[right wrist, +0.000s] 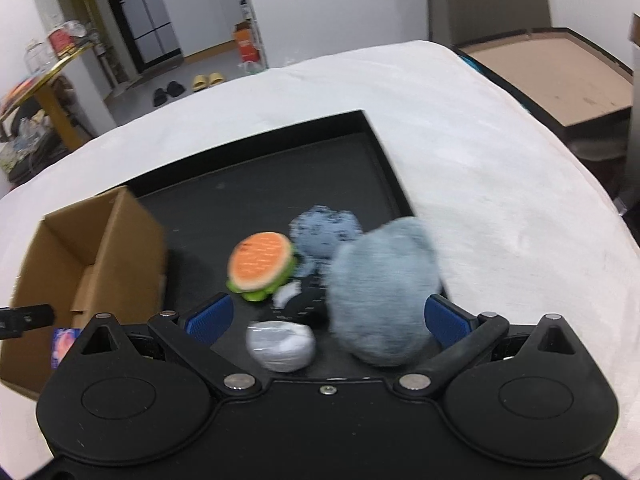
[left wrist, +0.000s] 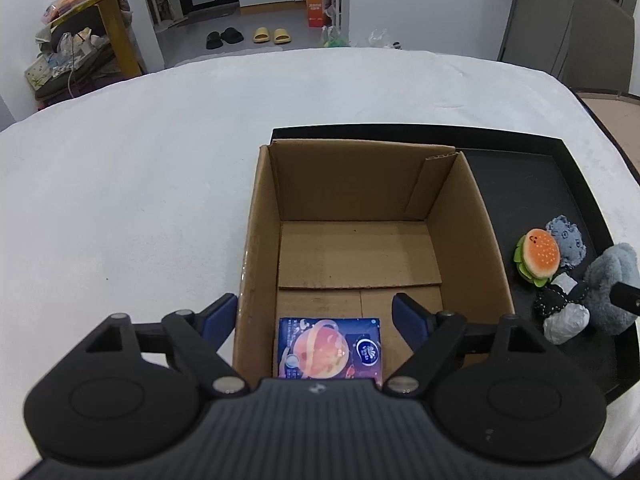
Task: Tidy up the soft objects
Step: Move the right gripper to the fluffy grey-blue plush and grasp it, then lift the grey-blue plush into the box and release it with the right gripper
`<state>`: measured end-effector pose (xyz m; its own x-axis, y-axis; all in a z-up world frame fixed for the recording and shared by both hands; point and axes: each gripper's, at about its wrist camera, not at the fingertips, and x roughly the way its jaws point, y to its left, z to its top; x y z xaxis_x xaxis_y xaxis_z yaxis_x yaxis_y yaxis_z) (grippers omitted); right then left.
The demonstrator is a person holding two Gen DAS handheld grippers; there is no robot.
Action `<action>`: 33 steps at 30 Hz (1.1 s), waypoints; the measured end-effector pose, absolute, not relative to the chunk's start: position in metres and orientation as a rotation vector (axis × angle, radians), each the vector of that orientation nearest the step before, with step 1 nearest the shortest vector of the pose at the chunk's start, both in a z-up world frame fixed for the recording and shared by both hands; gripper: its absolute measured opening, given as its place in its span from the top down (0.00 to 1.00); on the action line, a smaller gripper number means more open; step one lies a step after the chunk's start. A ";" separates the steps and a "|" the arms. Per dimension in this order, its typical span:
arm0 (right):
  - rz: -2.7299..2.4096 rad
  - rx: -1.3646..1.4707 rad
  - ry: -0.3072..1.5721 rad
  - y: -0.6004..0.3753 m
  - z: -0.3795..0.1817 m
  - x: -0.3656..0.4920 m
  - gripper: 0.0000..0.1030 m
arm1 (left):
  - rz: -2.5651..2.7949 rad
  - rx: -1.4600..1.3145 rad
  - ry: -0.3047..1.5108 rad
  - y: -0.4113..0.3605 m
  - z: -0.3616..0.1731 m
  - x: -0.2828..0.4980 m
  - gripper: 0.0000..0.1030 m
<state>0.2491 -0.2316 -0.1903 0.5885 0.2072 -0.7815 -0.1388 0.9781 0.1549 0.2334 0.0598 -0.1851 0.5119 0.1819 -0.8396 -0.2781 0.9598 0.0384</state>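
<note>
The left hand-held gripper [left wrist: 314,312] hangs spread wide over the near end of the cardboard box [left wrist: 264,216], holding nothing; a blue tissue pack [left wrist: 329,354] lies inside against the box's near wall. Right of the box, on the black tray [right wrist: 384,148], the right hand-held gripper [right wrist: 327,314] gapes wide around a grey plush [right wrist: 382,296] and a white bundle [right wrist: 280,346], gripping neither. Beyond sit a burger toy [right wrist: 262,264] and a blue-grey plush [right wrist: 324,228], touching. The tray rests on the white-covered desk [left wrist: 140,160].

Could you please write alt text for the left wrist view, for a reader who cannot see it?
The open left gripper hovers over an open cardboard box holding one blue tissue pack. Right of it, a black tray holds a burger plush and grey soft toys.
</note>
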 end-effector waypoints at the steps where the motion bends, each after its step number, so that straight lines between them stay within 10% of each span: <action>1: 0.191 0.081 0.926 -0.235 -0.193 0.251 0.00 | 0.283 -0.102 0.999 0.059 -0.185 0.235 0.20; 13: 0.131 0.055 0.938 -0.244 -0.222 0.266 0.01 | 0.313 -0.075 1.019 0.056 -0.189 0.242 0.18; 15: 0.117 0.042 0.933 -0.239 -0.226 0.268 0.09 | 0.309 -0.089 1.016 0.058 -0.188 0.242 0.18; 17: 0.094 0.036 0.937 -0.235 -0.231 0.269 0.46 | 0.304 -0.090 1.014 0.059 -0.188 0.241 0.18; 33: 0.125 0.099 0.904 -0.217 -0.201 0.258 0.52 | 0.293 -0.136 1.008 0.065 -0.188 0.235 0.18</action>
